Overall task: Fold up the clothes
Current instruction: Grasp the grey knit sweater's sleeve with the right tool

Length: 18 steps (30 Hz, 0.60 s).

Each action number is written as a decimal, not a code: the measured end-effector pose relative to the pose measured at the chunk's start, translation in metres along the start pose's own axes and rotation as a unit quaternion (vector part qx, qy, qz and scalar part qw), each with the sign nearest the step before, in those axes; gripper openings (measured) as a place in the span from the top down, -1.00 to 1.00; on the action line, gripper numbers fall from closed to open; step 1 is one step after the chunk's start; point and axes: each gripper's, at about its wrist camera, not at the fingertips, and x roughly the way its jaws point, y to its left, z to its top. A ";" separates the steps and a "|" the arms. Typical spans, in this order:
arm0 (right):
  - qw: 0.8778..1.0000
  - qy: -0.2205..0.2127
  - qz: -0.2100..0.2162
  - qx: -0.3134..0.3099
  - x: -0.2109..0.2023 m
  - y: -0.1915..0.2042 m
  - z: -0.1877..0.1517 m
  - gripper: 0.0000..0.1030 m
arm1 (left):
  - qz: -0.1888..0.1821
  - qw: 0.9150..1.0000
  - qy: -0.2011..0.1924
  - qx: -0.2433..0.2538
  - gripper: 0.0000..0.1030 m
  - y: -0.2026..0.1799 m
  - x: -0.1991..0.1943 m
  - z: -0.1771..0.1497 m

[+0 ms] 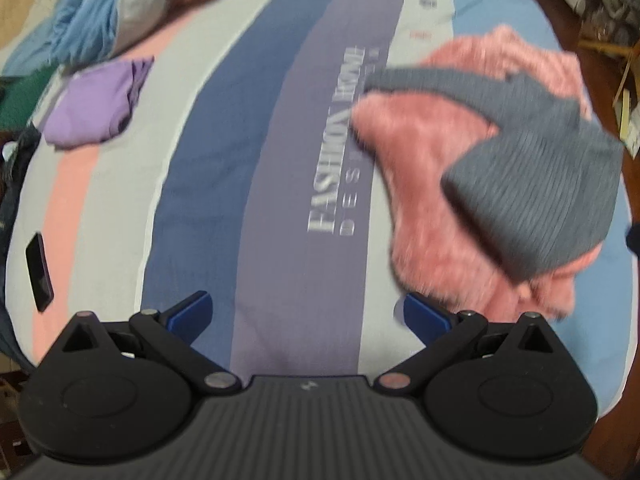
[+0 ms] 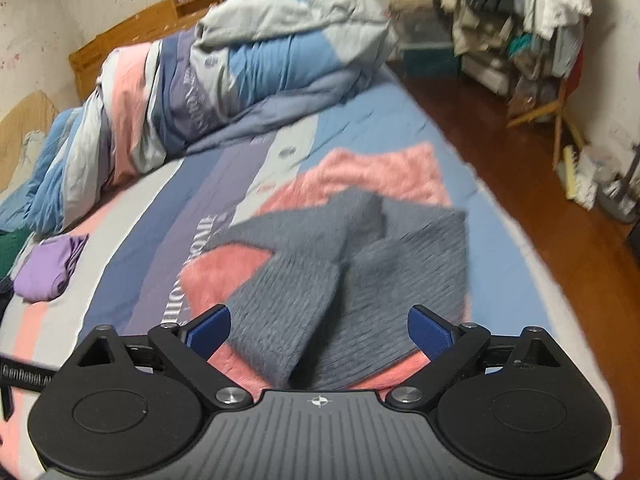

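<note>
Spread over the striped bedsheet (image 2: 132,216), the fuzzy pink garment with grey ribbed-knit sleeves (image 2: 400,184) is lying unheld, both the left gripper (image 1: 307,312) and right gripper (image 2: 319,330) hovering with jaws apart, risking pinching sheet along with fabric.

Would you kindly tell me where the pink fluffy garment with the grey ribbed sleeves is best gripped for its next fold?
Probably at the near grey sleeve, at its ribbed end. It lies loose on top of the pink fluffy garment, directly ahead of the open right claw, so come from the near side, one finger sliding under the edge.
</note>
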 end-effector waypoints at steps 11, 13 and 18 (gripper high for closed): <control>0.989 0.145 0.007 0.025 0.134 0.007 0.009 0.55 | 0.039 0.998 0.041 -0.026 -0.99 0.026 0.021 -0.007; 0.992 0.123 0.008 0.014 0.125 0.015 0.013 0.87 | 0.046 0.997 0.050 -0.038 -0.99 0.036 0.025 -0.008; 0.992 0.079 0.083 -0.054 0.085 0.056 0.011 0.88 | 0.062 0.994 0.052 -0.067 -0.99 0.065 0.023 -0.009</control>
